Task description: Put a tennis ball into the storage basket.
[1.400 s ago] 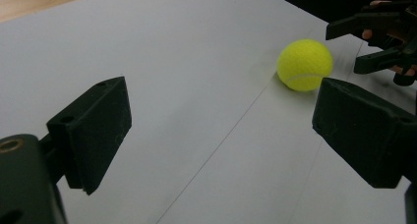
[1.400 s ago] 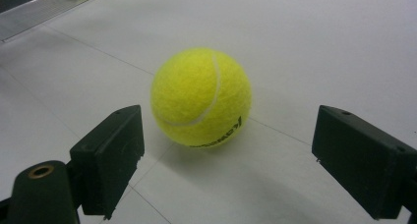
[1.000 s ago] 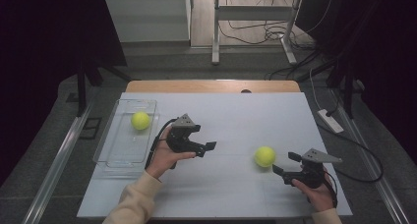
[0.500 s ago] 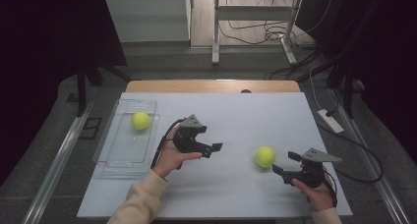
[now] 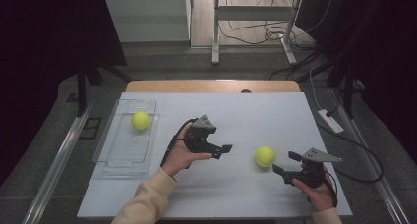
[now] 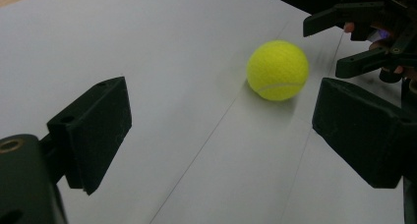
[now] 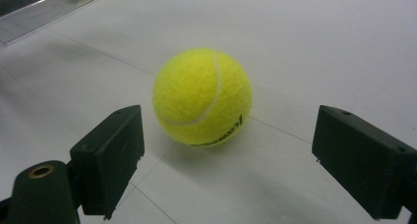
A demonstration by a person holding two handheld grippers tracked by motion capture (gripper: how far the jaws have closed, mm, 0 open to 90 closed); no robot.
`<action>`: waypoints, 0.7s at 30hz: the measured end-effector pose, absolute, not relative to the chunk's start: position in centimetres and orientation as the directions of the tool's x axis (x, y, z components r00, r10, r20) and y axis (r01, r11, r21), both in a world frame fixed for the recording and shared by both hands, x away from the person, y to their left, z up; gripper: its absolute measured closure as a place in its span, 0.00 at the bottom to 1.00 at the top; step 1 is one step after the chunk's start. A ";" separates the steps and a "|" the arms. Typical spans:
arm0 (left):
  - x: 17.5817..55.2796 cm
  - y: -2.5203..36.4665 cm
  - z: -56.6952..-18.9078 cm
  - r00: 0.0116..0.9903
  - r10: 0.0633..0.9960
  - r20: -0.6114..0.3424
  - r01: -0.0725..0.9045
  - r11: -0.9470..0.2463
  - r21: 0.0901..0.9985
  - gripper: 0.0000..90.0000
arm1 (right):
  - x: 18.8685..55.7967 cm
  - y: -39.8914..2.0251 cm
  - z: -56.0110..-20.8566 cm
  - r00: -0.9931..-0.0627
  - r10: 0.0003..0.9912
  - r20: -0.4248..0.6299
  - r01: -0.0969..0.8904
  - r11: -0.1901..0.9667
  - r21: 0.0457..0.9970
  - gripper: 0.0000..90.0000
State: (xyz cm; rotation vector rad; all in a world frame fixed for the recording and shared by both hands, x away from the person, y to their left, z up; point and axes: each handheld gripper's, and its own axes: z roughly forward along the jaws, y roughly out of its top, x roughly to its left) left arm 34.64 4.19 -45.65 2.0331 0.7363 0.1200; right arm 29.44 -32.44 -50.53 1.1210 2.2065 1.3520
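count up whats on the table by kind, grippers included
tennis balls: 2, one on the table, one in the tray
clear tray: 1
grippers: 2, left gripper and right gripper, both open
total: 5

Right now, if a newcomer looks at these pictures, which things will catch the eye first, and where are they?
The bright yellow tennis ball lies on the white table, between the left gripper and the right gripper, both with open jaws pointing toward it and not touching it. A second yellow ball sits in the clear tray at the table's left side.
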 end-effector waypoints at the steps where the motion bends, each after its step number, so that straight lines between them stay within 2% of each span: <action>1: 34.7 4.0 -45.7 0.816 0.543 -0.201 0.452 -0.381 0.806 0.10 | 29.4 -32.4 -50.5 -0.641 0.757 0.124 0.455 0.245 0.856 0.13; 21: 35.3 1.7 -45.7 0.827 0.523 -0.204 0.452 -0.404 0.795 0.10 | 29.4 -32.4 -50.5 -0.641 0.757 0.125 0.455 0.244 0.857 0.13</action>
